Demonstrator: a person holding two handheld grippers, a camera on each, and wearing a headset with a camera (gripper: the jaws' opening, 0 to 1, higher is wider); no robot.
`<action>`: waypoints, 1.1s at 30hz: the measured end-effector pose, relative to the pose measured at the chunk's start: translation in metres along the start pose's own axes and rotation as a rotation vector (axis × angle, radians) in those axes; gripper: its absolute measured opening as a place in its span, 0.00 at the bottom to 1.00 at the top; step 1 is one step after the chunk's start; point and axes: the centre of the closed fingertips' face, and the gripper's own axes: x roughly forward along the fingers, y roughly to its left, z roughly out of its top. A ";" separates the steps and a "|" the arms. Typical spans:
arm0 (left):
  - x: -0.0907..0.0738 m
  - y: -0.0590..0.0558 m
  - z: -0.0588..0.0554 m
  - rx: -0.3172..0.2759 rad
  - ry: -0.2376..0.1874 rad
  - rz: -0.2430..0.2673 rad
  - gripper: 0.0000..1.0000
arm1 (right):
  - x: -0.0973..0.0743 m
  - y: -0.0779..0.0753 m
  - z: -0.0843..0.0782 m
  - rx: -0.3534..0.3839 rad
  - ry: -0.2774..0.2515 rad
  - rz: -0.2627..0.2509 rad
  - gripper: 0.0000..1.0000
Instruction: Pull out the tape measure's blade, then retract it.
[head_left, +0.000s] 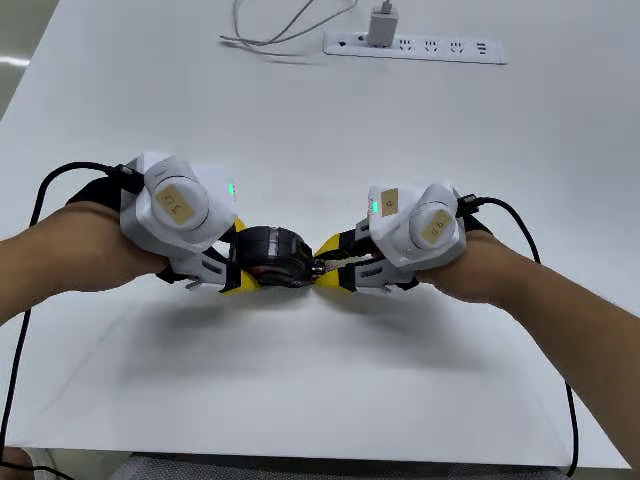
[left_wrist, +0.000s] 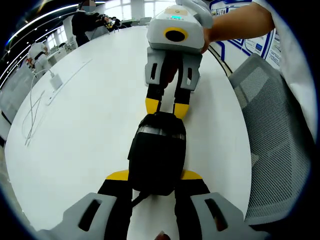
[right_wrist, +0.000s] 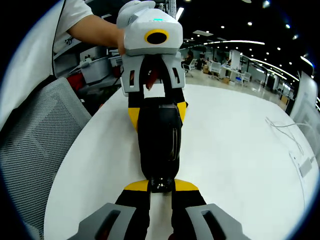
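The left tongs (head_left: 240, 256) cover the tape measure's (head_left: 272, 252) flanks, and its blade tip (head_left: 320, 268) is mostly buried between the right tongs' (head_left: 331, 264) jaws. Printing on the case is too small to read. White cables (head_left: 237, 20) beside the power strip (head_left: 415, 45) run off the top edge.

tape measure (head_left: 272, 258): 1 | claws (head_left: 240, 258) (head_left: 330, 265): 2 | power strip (head_left: 430, 46): 1 | charger (head_left: 383, 22): 1
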 end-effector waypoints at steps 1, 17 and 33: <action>0.000 0.000 0.000 0.001 0.001 0.000 0.28 | 0.000 0.000 0.000 -0.004 -0.001 0.001 0.12; 0.000 0.000 -0.001 0.019 0.004 -0.001 0.27 | 0.000 0.000 0.000 0.025 0.001 -0.015 0.10; 0.000 0.000 -0.001 0.010 0.018 -0.009 0.27 | -0.004 0.000 -0.002 0.040 0.001 -0.027 0.09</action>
